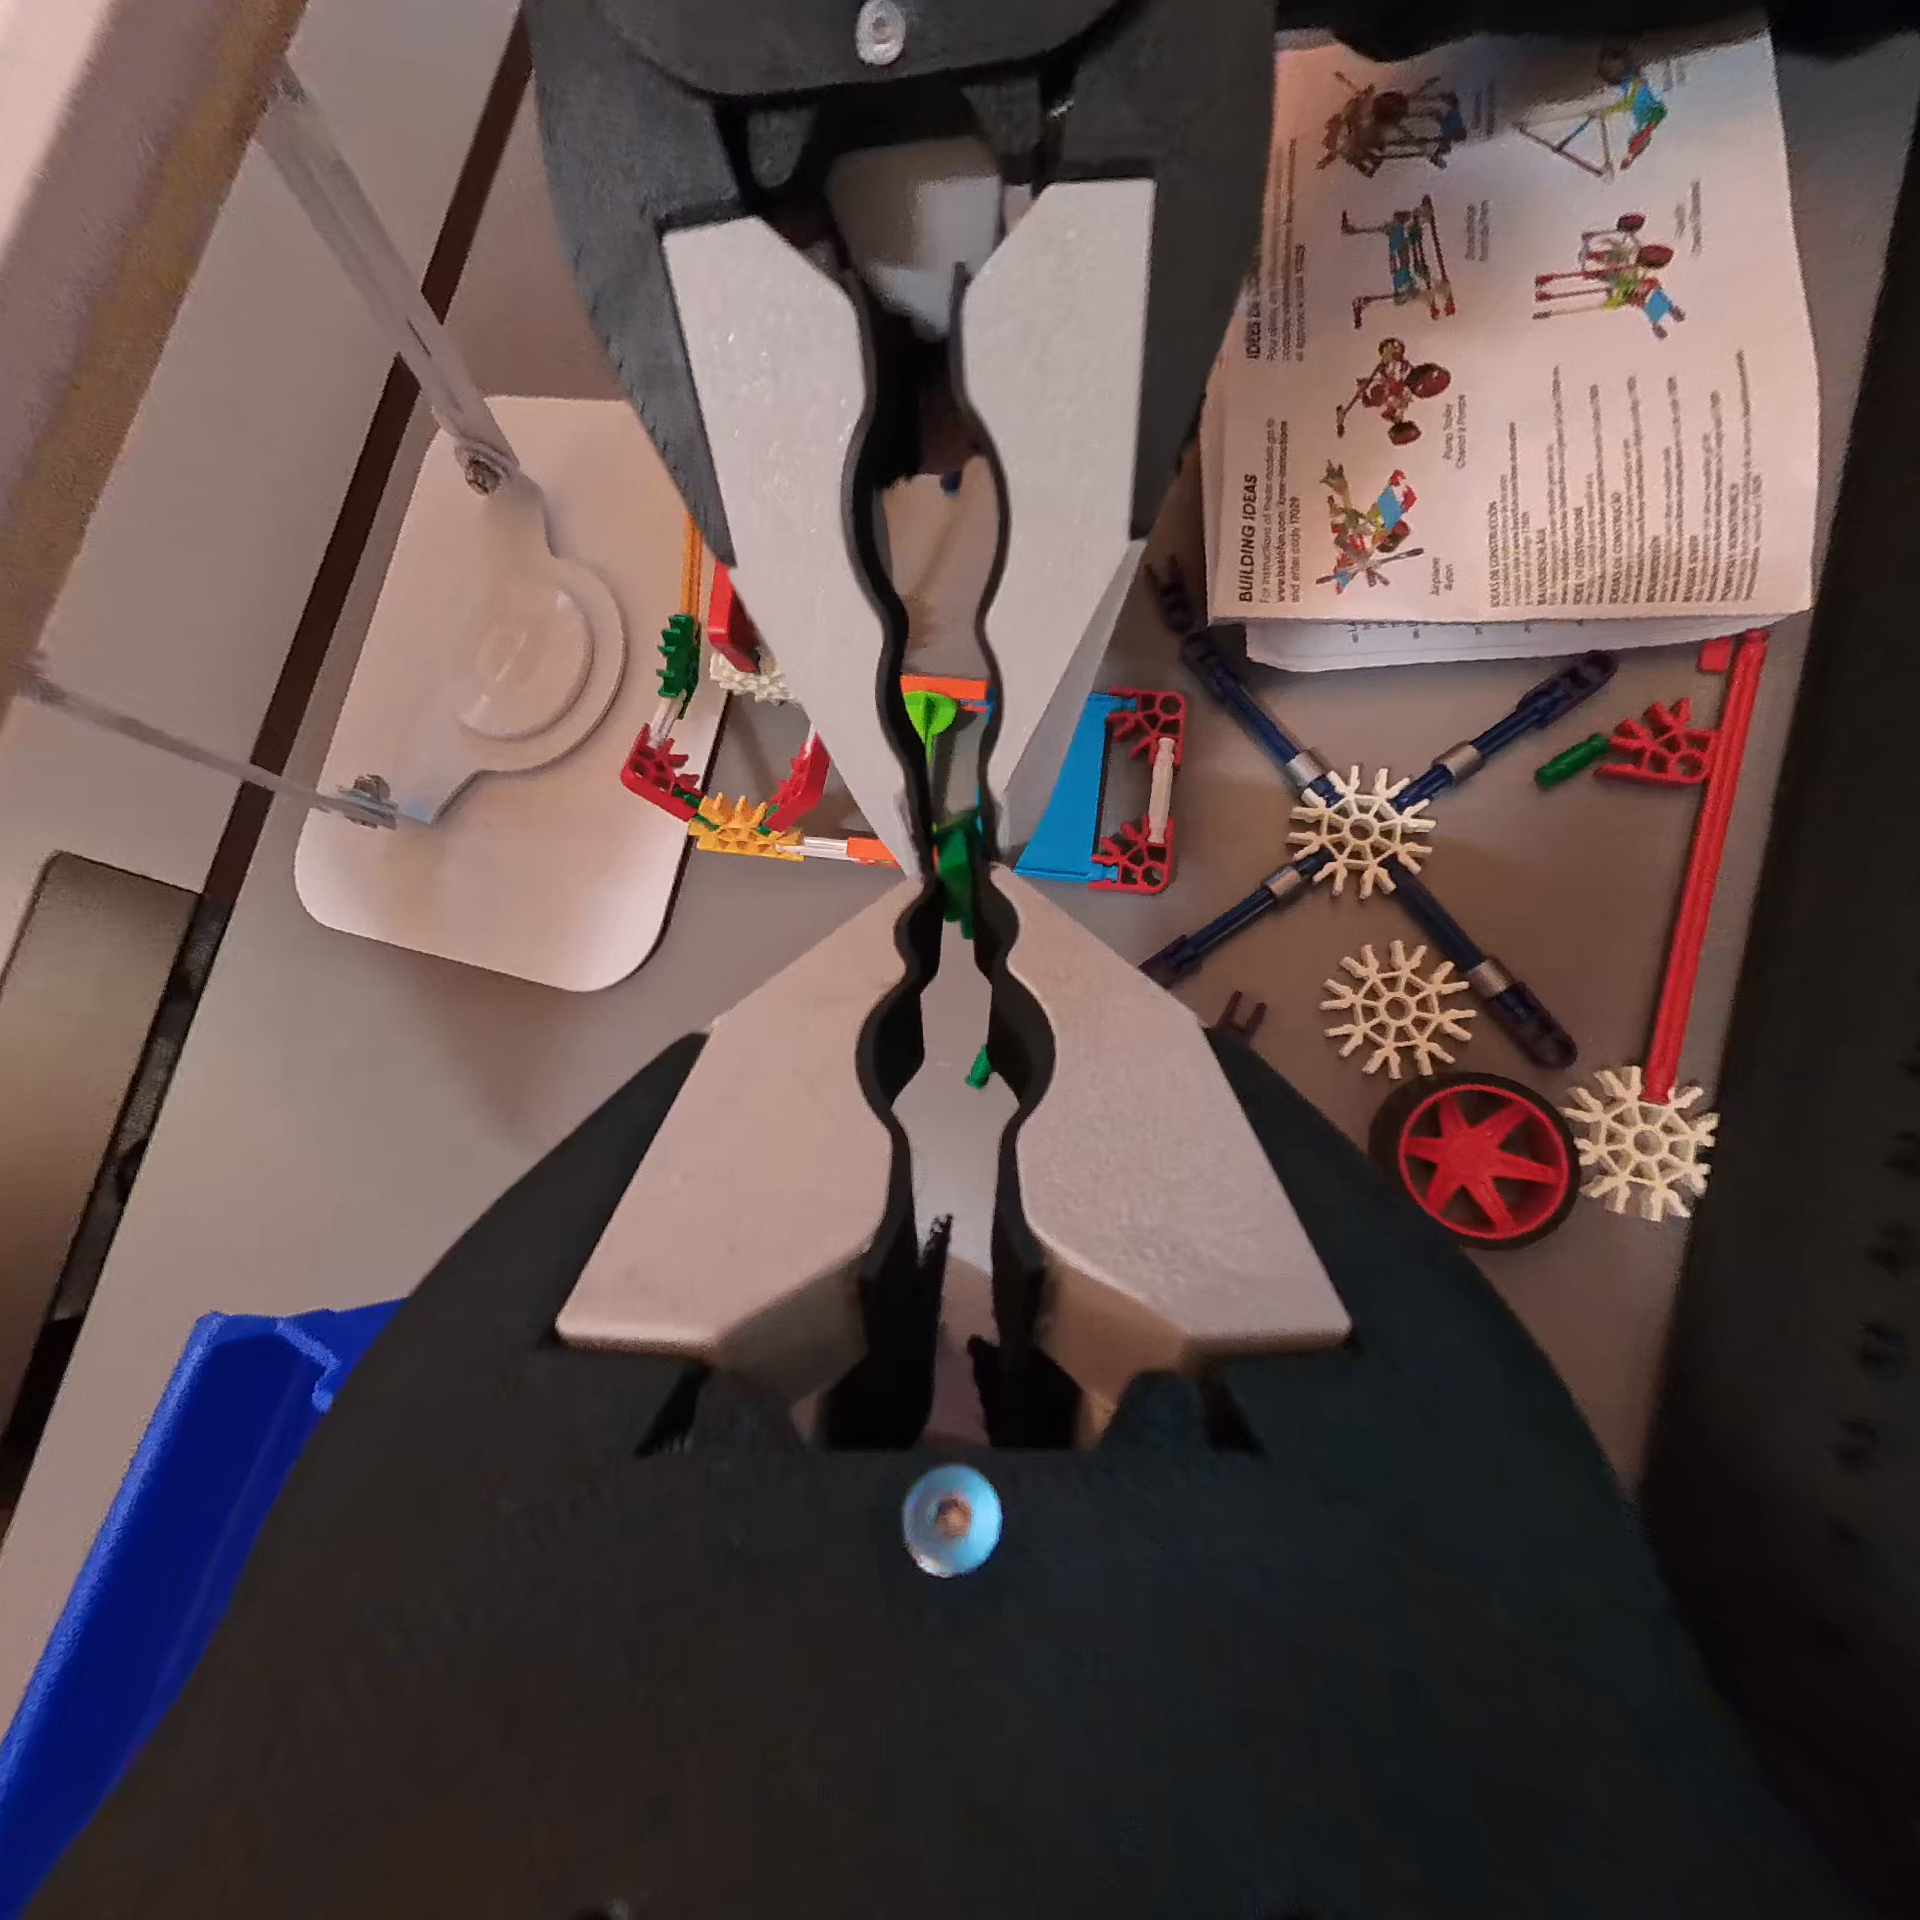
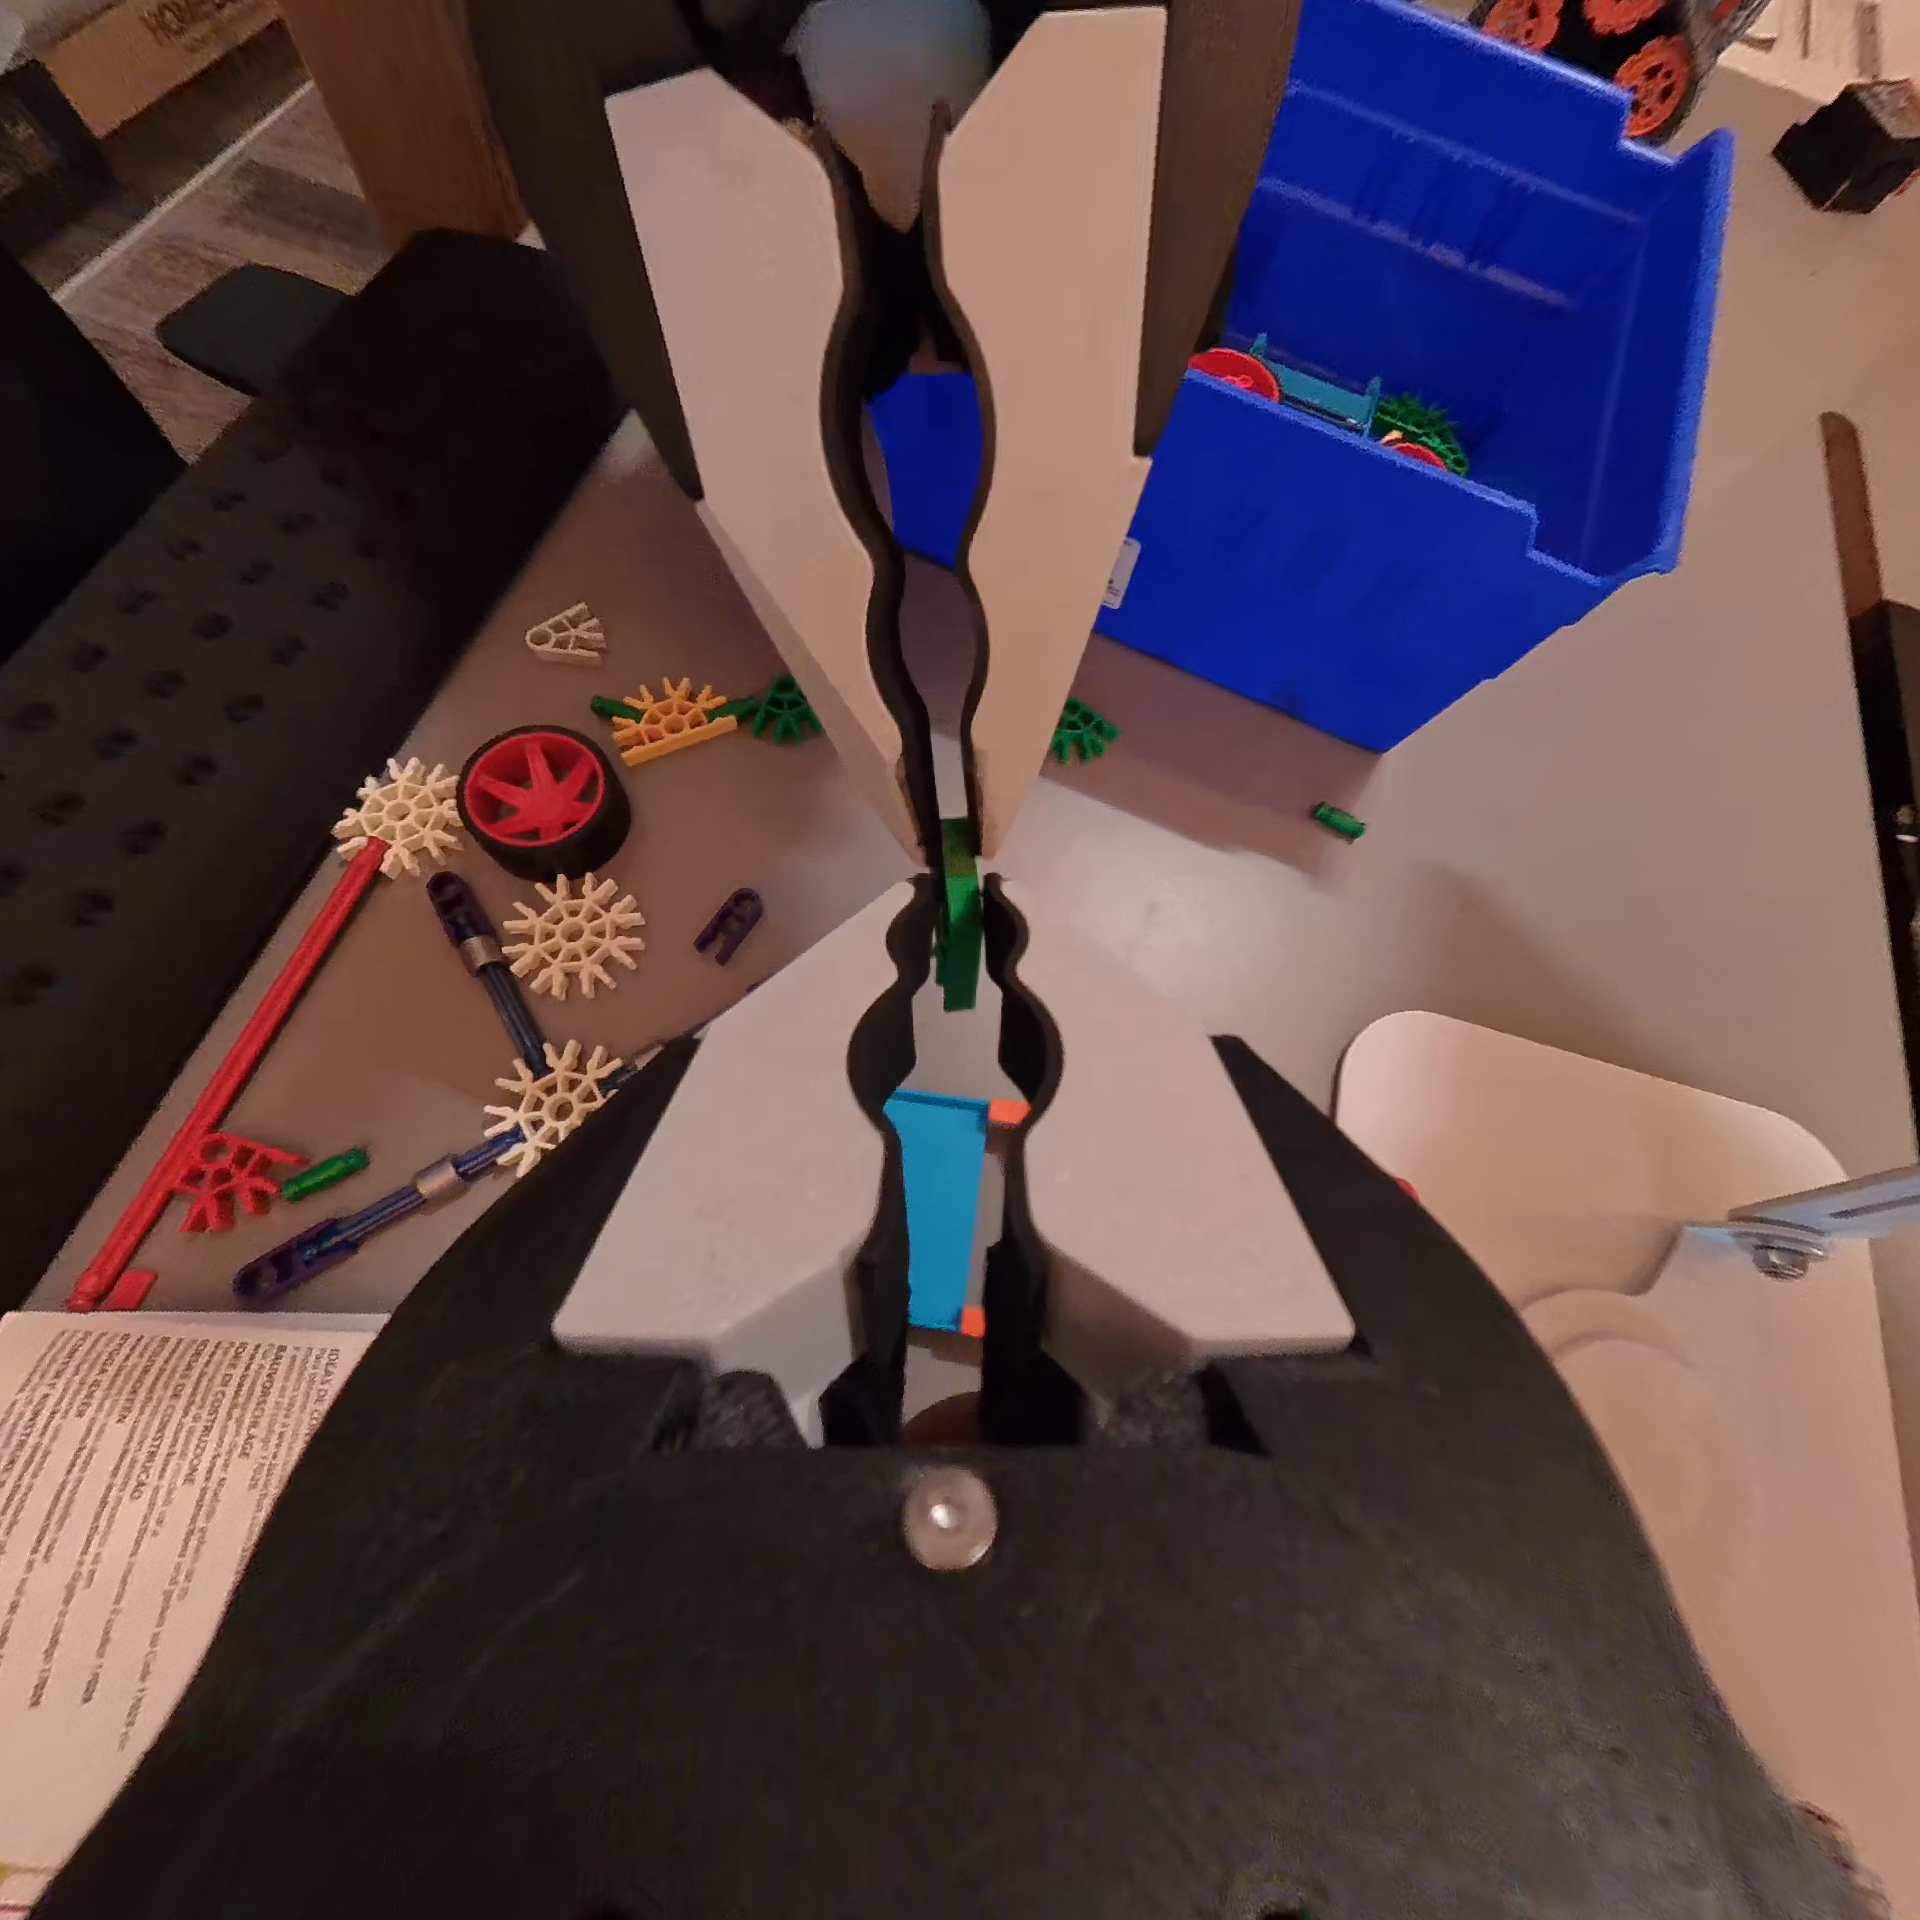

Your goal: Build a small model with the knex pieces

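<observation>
It looked like a home hobby table: a pale tabletop (image 2: 1558,935) was strewn with plastic construction-toy pieces, a folded printed instruction leaflet (image 1: 1507,343) lay open, a blue plastic storage bin (image 2: 1455,416) held more parts, and wood-plank flooring (image 2: 208,187) showed beyond.

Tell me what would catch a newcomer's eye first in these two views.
Two grippers meet tip to tip, the left gripper and the right gripper both pinching one small green piece above the table. Beside them lie a red wheel and cream snowflake connectors, with a blue bin behind.
</observation>
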The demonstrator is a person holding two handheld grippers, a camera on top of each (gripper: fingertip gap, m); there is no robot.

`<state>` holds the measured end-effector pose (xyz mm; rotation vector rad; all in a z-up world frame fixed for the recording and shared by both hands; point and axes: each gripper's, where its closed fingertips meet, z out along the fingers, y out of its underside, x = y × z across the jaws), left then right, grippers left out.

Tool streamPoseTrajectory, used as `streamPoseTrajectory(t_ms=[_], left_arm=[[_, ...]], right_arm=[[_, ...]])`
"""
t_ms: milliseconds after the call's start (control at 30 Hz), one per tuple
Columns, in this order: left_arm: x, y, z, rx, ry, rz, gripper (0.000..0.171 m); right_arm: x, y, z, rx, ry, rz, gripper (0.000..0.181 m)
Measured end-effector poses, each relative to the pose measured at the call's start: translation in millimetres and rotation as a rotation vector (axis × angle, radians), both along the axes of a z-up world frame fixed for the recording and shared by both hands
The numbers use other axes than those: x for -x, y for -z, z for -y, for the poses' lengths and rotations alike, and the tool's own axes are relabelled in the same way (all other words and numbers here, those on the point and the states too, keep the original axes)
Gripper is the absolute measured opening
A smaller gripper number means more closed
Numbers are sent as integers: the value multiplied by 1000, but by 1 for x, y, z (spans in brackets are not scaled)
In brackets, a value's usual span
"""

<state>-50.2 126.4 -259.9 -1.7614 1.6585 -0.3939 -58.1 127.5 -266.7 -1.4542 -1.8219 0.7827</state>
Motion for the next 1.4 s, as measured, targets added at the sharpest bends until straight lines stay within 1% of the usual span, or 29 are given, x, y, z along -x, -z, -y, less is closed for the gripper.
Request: streamPoseTrajectory(t_ms=[33, 100, 133, 200, 233, 300, 433, 533, 567, 667, 733, 767, 867, 1000, 1100, 1200, 1333, 1400], left_arm=[[2, -1, -2, 18, -13, 4, 3], [6, -3, -8, 66, -49, 18, 0], [7, -4, -11, 95, -62, 37, 0], [6, -10, -15, 159, -90, 92, 0], [7, -11, -17, 180, -101, 107, 0], [12, -2, -20, 189, -115, 57, 0], [18, 16, -15, 156, -91, -38, 0], [23, 26, -9, 98, -72, -123, 0], [26, 30, -8, 70, -72, -164, 3], [25, 39, 4, 59, -34, -210, 5], [28, 45, 6, 35, -27, -260, 5], [29, 47, 8, 27, -17, -276, 5], [33, 48, 5, -21, -15, -321, 6], [34, 41, 1, -37, -11, -315, 6], [36, 40, -3, -47, -15, -325, 7], [37, 42, -6, -53, -11, -337, 7], [36, 45, -9, -55, -2, -352, 7], [36, 46, -13, -63, 4, -364, 7]], right_arm=[[-1, -1, -4, -44, 11, 2, 11], [-4, -2, -13, -163, 31, 21, 26], [-5, -1, -16, -236, 35, 39, 29], [-4, -2, -19, -358, 34, 55, 31], [-1, -1, -17, -386, 30, 60, 31], [0, 9, -15, -413, 13, 113, 29], [-6, 17, -10, -351, -15, 146, 17], [-13, 21, 8, -231, -84, 171, 18], [-15, 24, 13, -217, -103, 190, 18], [-31, 46, 37, -132, -202, 325, 21], [-38, 59, 46, -119, -237, 398, 22], [-42, 64, 51, -109, -255, 433, 25], [-44, 73, 55, -113, -278, 471, 27], [-45, 85, 61, -89, -308, 504, 32], [-41, 90, 59, -84, -296, 502, 30], [-40, 92, 56, -81, -280, 502, 21], [-37, 94, 58, -56, -287, 498, 22], [-34, 93, 54, -69, -273, 491, 21]])
